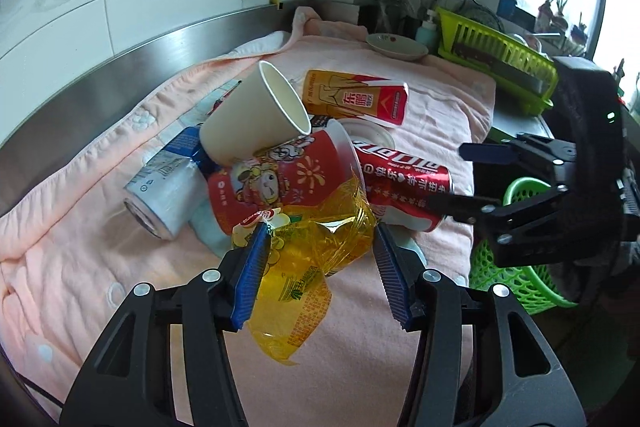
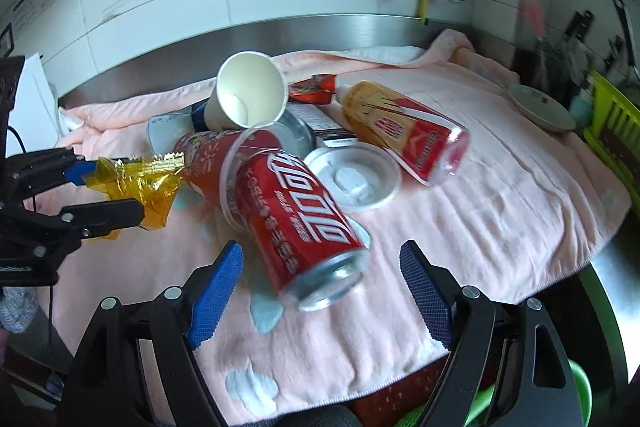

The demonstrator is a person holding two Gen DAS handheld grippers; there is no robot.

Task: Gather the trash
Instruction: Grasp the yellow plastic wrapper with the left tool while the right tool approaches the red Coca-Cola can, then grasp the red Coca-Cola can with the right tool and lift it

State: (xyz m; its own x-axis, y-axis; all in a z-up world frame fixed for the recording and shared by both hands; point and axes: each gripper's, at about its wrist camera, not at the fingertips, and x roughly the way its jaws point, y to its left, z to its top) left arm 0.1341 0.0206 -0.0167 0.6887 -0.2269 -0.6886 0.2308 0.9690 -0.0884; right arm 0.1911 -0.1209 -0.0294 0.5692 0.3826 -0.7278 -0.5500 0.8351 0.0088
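Note:
A pile of trash lies on a pink towel (image 1: 80, 259): a red cola can (image 2: 304, 223), a red printed cup (image 1: 276, 183), a white paper cup (image 1: 252, 119), an orange-red bottle (image 2: 404, 131), a white lid (image 2: 352, 179) and a blue-white can (image 1: 164, 187). My left gripper (image 1: 320, 251) is open with its jaws on either side of a yellow plastic wrapper (image 1: 304, 267), which also shows in the right wrist view (image 2: 136, 183). My right gripper (image 2: 320, 291) is open, its jaws astride the near end of the cola can.
A green mesh basket (image 1: 512, 267) sits below the counter edge at the right. A green dish rack (image 1: 496, 59), a small plate (image 1: 396, 47) and knives stand at the back right. A steel backsplash and tiled wall run behind the towel.

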